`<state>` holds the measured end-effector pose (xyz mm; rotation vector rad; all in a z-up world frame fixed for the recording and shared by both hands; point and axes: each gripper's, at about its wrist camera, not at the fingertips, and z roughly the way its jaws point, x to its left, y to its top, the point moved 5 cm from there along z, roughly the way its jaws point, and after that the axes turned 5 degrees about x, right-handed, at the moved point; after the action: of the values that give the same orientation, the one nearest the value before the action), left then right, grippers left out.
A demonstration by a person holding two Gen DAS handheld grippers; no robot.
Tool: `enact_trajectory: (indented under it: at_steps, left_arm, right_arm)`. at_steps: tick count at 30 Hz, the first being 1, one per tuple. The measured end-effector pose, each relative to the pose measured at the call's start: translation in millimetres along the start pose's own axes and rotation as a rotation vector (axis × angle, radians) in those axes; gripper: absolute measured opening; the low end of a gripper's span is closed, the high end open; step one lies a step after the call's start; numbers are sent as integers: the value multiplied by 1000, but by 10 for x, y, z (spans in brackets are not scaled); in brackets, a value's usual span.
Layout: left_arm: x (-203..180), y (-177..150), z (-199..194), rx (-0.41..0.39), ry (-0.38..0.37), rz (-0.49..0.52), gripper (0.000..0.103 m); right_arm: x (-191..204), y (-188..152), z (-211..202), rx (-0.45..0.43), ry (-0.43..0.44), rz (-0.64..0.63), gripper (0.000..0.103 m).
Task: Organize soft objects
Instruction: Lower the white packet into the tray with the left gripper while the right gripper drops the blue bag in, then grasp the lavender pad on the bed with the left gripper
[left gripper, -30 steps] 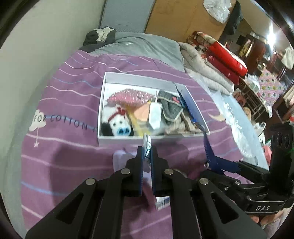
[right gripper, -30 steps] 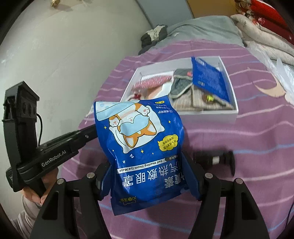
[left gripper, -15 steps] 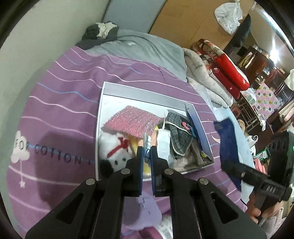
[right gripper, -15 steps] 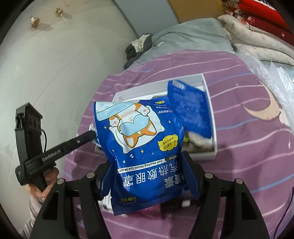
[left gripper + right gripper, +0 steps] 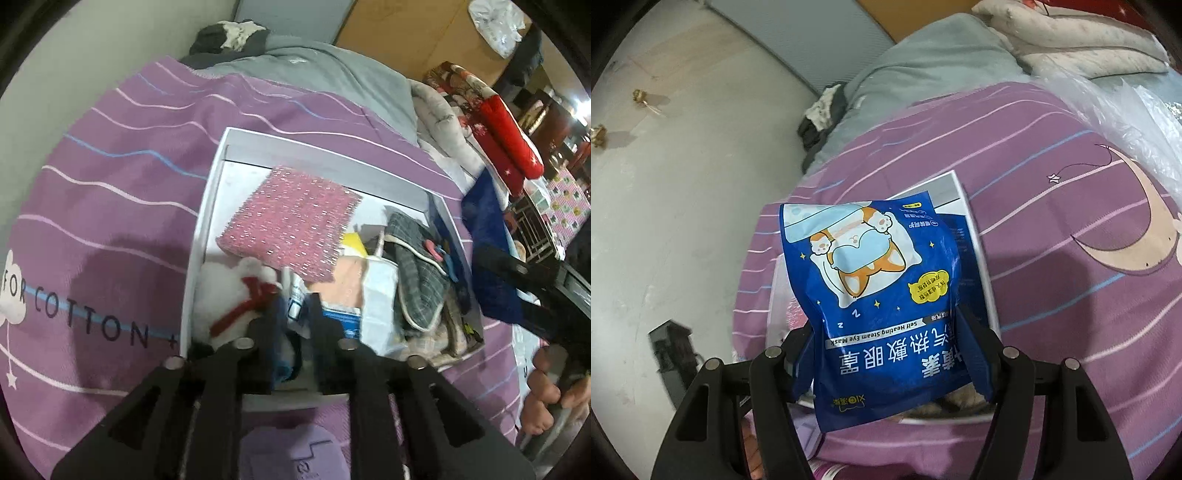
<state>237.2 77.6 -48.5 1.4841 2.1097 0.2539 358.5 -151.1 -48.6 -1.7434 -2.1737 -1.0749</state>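
- Blue foil pouch with a cartoon corgi and "Self Heating Steam Eye Mask" print [image 5: 882, 306]: clamped by its lower sides in the right gripper [image 5: 892, 354], fingers spread about the pouch's width, held upright over the white rectangular cardboard box [image 5: 979, 258].
- Left gripper [image 5: 295, 314]: fingers parted a narrow gap, tips down inside the box [image 5: 207, 229] at its near edge. A thin white-and-blue tube-like packet [image 5: 293, 295] stands between them; can't tell if it's pinched or just sitting there.
- Box sits on the purple striped bedspread [image 5: 110, 206].
- Count in box: one pink sparkly flat pad [image 5: 291, 218], one white plush toy with a red ribbon [image 5: 229, 295], one grey plaid fabric piece [image 5: 417, 266], one white sachet [image 5: 380, 295].
- Second blue pouch [image 5: 964, 243] stands at the box's right wall, behind the held one.
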Motion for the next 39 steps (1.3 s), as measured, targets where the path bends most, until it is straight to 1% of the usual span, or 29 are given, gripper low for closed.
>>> enact_trajectory:
  at_steps: [1,3,5,6,7,9,11,13,15,16,17,19,21,24,26,27,28,31,35,39]
  left_arm:
    - [-30,-10,-21,0,-4,12,34]
    - [-115,-44,-106,-14,-2,39,58]
    - [-149,-67,-199,-48,36,53,71]
    - [-155,-81,-258,-70,59,56,71]
    - [-145,-85,-296,-82,71,50,71]
    - [-108,-97,-367,-82,89,15,71]
    - [-51,-112,-417,-52,95,-33,71]
    - [-44,-124,-477,-44,82,-63,71]
    - [-51,-143,-574,-62,67,-86,71]
    - [-50,-152,-613,-71,71,-95,71]
    - [-39,-165,-657,-77,80,-104,71]
    - [-23,-182,-748,-86,100,-126,71]
    - [-17,-200,-846,-103,108,-142,71]
    - [-52,-226,-933,-110,147,-132,71]
    - [-82,-230,-927,-97,172,-115,71]
    - [-109,-244,-916,-82,180,-98,71]
    - [-128,-256,-906,-70,177,-86,71]
    - [-157,-285,-879,-43,150,-72,71]
    - [-154,-301,-848,-36,154,-66,71]
    - [-169,-307,-895,-43,123,-76,71]
  right_arm:
    - [3,14,34,2,-11,-8,67]
    - [-13,27,66,7,-14,-15,68]
    - [-15,37,112,6,-14,-19,71]
    - [-23,32,108,-2,-16,-20,76]
    - [-27,34,107,-15,-24,-22,84]
    - [-28,34,72,-55,-36,-32,85]
    - [-13,43,61,-66,-29,-48,88]
    - [10,52,64,-69,-15,-53,97]
    - [41,60,37,-94,-1,-59,103]
    - [53,68,15,-114,8,-62,103]
    - [59,76,-9,-138,44,-56,103]
    - [40,91,-32,-156,107,-23,103]
    - [15,101,-38,-167,120,6,103]
    - [13,77,-59,-173,94,-11,103]
    - [12,47,-50,-155,60,-16,102]
    - [5,36,-52,-149,49,-6,97]
    - [-16,34,-48,-143,43,2,87]
    - [-64,13,-61,-121,24,27,76]
    - [-9,-68,-132,-109,18,3,74]
    - [83,-191,-181,-91,-10,-50,74]
